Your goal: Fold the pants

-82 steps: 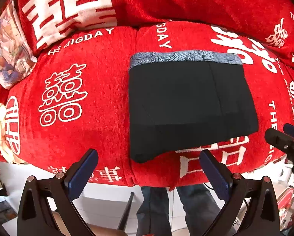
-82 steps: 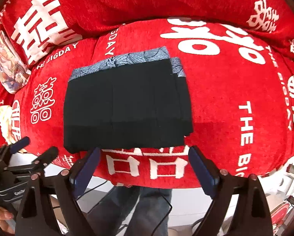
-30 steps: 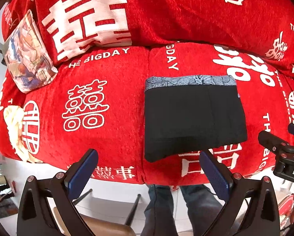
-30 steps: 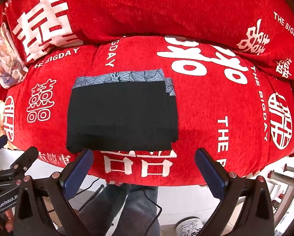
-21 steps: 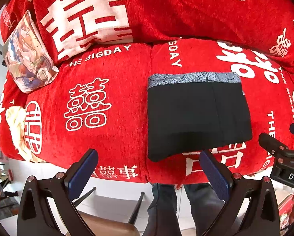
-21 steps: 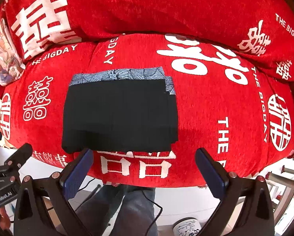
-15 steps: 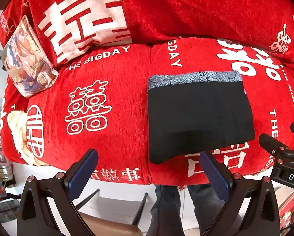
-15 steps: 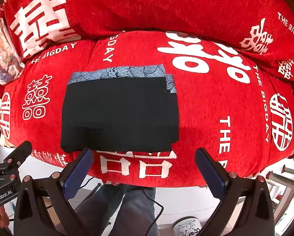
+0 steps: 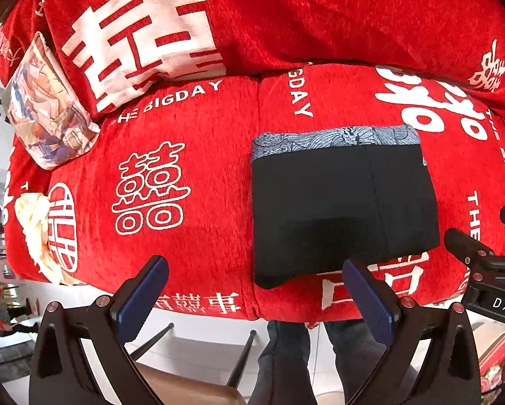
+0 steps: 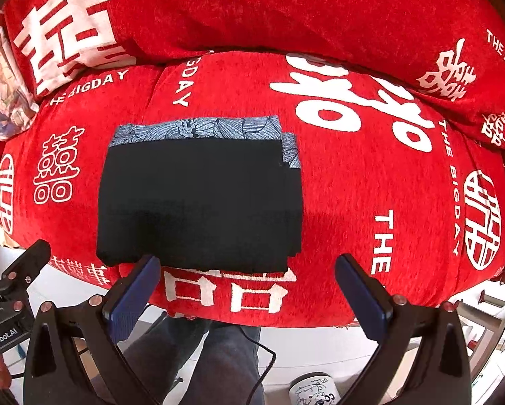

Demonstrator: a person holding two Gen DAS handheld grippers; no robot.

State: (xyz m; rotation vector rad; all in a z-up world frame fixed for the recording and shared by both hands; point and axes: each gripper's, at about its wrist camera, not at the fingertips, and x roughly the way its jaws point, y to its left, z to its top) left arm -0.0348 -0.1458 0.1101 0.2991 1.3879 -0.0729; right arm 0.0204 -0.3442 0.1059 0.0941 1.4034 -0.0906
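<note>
Both pairs of jaws stand wide apart with nothing between them, as we see from each wrist camera. We start at the left: our left gripper (image 9: 254, 298) hovers off the front edge of the red sofa cover (image 9: 191, 236), its blue pads (image 9: 141, 298) clear of the fabric. Beyond its left finger, a printed cushion (image 9: 46, 108) leans against the sofa back at the far left, and a cream cloth (image 9: 32, 226) spills over the seat's left end below it. A white double-happiness character (image 9: 149, 189) is printed on the seat between that corner and the garment.

Next come the folded pants (image 9: 340, 209), a black rectangle lying flat on the seat cushion, with a grey-blue patterned waistband (image 9: 333, 138) along the far edge. Its near left corner sits close to the front edge of the seat. From the right wrist view the pants (image 10: 198, 202) lie ahead and left of centre (a second patterned layer peeks out at the right end of the waistband).

Our right gripper (image 10: 247, 292) also hangs in front of the sofa edge, its left pad (image 10: 130, 298) just below the pants' near hem; we cannot tell whether it touches. Below it we see the person's jeans-clad legs (image 10: 215, 361) and a printed cup (image 10: 314, 389) on the floor. Each gripper shows at the edge of the other's view.
</note>
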